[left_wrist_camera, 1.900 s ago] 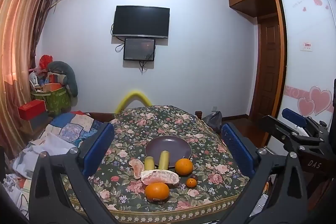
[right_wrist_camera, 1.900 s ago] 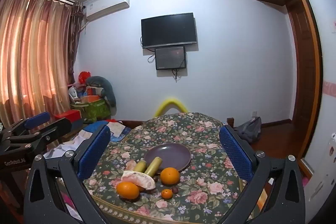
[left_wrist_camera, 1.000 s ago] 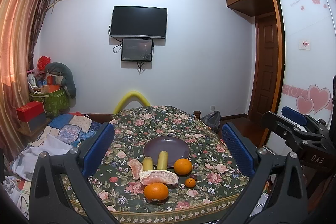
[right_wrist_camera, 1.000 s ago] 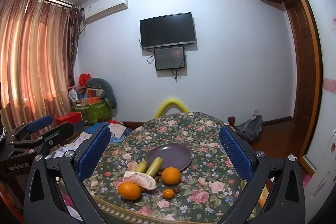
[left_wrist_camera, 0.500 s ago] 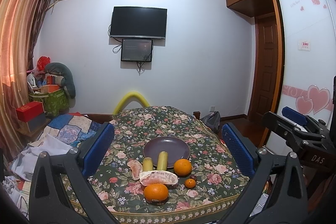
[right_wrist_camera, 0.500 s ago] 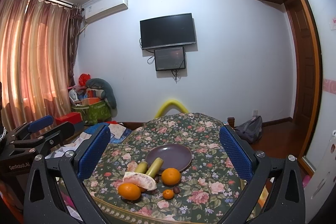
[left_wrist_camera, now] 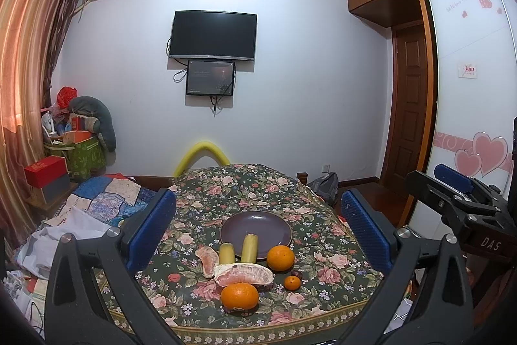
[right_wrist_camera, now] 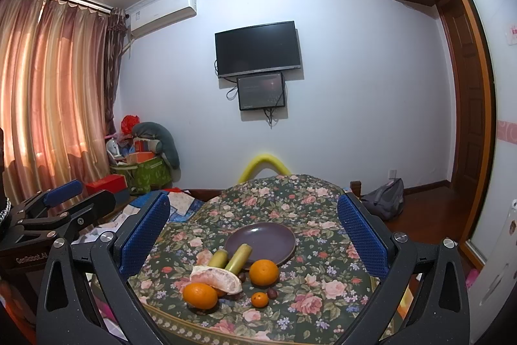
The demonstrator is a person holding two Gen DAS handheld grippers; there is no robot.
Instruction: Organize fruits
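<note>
Fruit lies before our round purple plate (left_wrist_camera: 256, 227) on the floral-clothed surface (left_wrist_camera: 323, 261); both hand-held grippers gape empty, so we'd pinch the firm, rollable near orange (left_wrist_camera: 239, 296) across its middle, sparing soft peeled pomelo (left_wrist_camera: 244, 274).

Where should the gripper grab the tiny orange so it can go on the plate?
Grip the tiny orange across its round middle, coming down from above. It sits low on the cloth, with a dark little fruit right beside it toward the plate, so I'd set the fingers left and right of it. The right gripper looks nearer.
</note>
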